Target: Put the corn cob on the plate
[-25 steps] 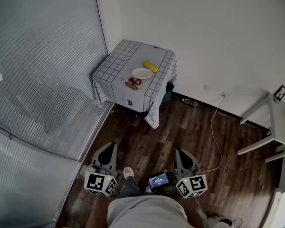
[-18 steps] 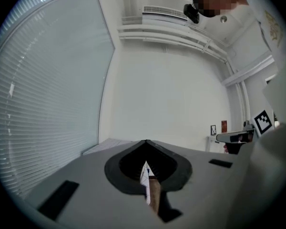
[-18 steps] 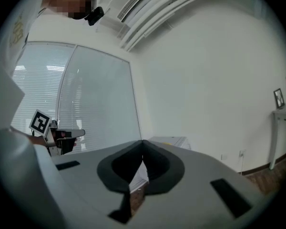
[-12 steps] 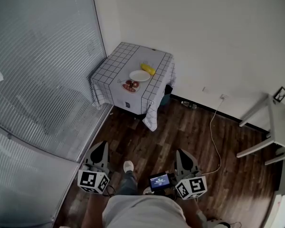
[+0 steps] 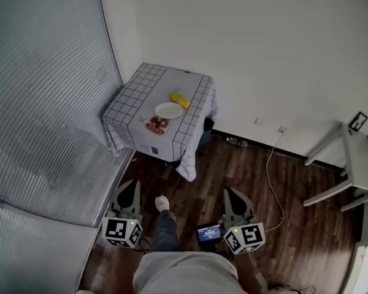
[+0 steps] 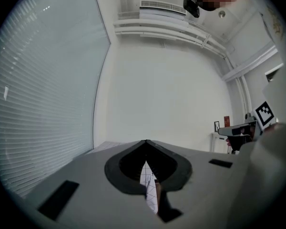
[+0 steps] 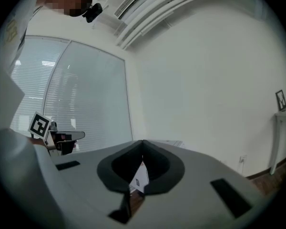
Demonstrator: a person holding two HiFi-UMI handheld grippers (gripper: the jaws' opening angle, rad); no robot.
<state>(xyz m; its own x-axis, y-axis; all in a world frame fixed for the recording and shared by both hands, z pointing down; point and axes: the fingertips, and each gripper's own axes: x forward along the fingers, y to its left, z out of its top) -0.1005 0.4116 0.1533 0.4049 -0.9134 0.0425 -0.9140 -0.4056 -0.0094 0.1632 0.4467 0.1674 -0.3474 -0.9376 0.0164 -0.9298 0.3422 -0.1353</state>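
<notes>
Dark wood floor (image 5: 233,164) lies open between me and the table (image 5: 141,90). The table stands in the room corner. Blinds (image 5: 43,103) run along its left side and a white wall (image 5: 264,54) stands behind it. A checked cloth (image 5: 187,158) hangs over its edges, lowest at the near right corner. Right of the table, a white cable (image 5: 271,176) crosses the floor. A white shelf (image 5: 349,164) stands well apart, further right.

The corn cob (image 5: 179,98) is yellow and short. It lies toward the far right of the table top, just behind a white plate (image 5: 168,110). I cannot tell whether the two touch. A second plate (image 5: 155,126), holding red pieces, sits at the table's near edge.

My left gripper (image 5: 132,182) and right gripper (image 5: 230,192) are both well short of the table and point toward it. On each, the jaws are closed together with nothing between them.

Only the head view shows the corn cob and both plates. Below its closed tips, the left gripper view shows only a strip of the checked cloth. The right gripper view shows a pale patch of cloth above a strip of floor. The two gripper views alone show the ceiling pipes (image 6: 171,27).
</notes>
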